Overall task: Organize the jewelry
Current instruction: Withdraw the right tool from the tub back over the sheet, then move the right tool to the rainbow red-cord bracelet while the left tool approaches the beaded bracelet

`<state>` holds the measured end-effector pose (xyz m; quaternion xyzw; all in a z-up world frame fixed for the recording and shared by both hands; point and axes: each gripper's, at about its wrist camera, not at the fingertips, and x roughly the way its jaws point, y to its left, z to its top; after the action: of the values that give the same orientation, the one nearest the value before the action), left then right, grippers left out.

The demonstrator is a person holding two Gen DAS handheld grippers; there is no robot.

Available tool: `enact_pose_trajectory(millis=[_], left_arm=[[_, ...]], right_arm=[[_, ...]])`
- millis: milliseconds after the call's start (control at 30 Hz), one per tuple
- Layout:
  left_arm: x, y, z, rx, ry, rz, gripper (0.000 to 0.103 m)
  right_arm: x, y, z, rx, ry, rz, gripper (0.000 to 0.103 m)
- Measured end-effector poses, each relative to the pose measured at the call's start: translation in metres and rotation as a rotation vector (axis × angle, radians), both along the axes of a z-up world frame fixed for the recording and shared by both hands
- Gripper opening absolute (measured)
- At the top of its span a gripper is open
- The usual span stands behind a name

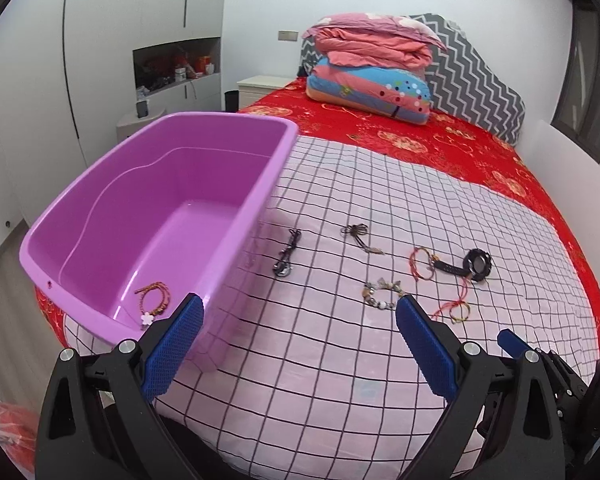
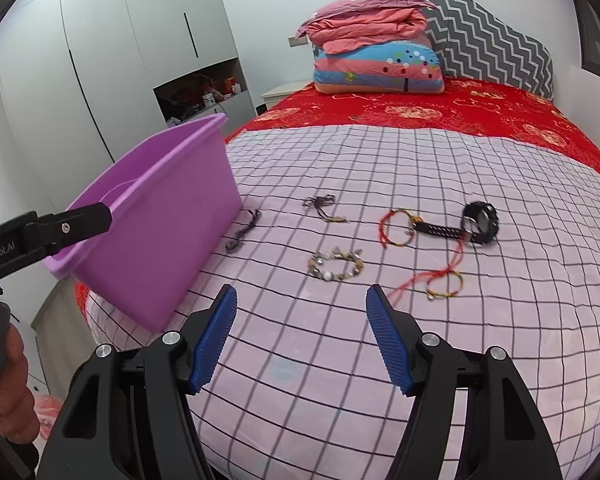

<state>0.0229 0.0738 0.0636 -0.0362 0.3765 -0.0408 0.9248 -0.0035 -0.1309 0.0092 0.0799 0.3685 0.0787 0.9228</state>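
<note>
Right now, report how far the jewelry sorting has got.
Done: one braided bracelet lies in the purple bin. In hand: nothing; left tongs and right tongs are open. Left: the beaded bracelet, watch and the cord pieces around them on the checked sheet.

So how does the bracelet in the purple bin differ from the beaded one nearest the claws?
The braided bracelet lies inside the purple bin; the beaded bracelet lies on the checked sheet. The braided one is red-gold cord with a white flower charm; the beaded one is chunky mixed beads. Neither is gripped.
</note>
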Motion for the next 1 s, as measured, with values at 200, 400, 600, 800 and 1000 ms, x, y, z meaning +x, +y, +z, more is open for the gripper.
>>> enact_pose_trajectory(millis=[200, 400, 600, 800, 1000], left_arm=[[-0.002, -0.028, -0.016, 0.002, 0.020, -0.051, 0.095], [0.005, -0.049, -0.036, 0.008, 0.057, -0.081, 0.095], [0.021, -0.070, -0.066, 0.023, 0.098, -0.094, 0.095], [0.051, -0.081, -0.095, 0.041, 0.127, -0.078, 0.095], [0.087, -0.085, -0.124, 0.018, 0.155, -0.048, 0.095]], right_arm=[[-0.012, -0.029, -0.012, -0.019, 0.011, -0.059, 0.064], [-0.014, -0.057, -0.026, -0.013, 0.030, -0.118, 0.064], [-0.005, -0.077, -0.046, -0.021, 0.060, -0.160, 0.064], [0.011, -0.093, -0.068, -0.039, 0.094, -0.183, 0.064], [0.034, -0.105, -0.093, -0.028, 0.136, -0.202, 0.064]])
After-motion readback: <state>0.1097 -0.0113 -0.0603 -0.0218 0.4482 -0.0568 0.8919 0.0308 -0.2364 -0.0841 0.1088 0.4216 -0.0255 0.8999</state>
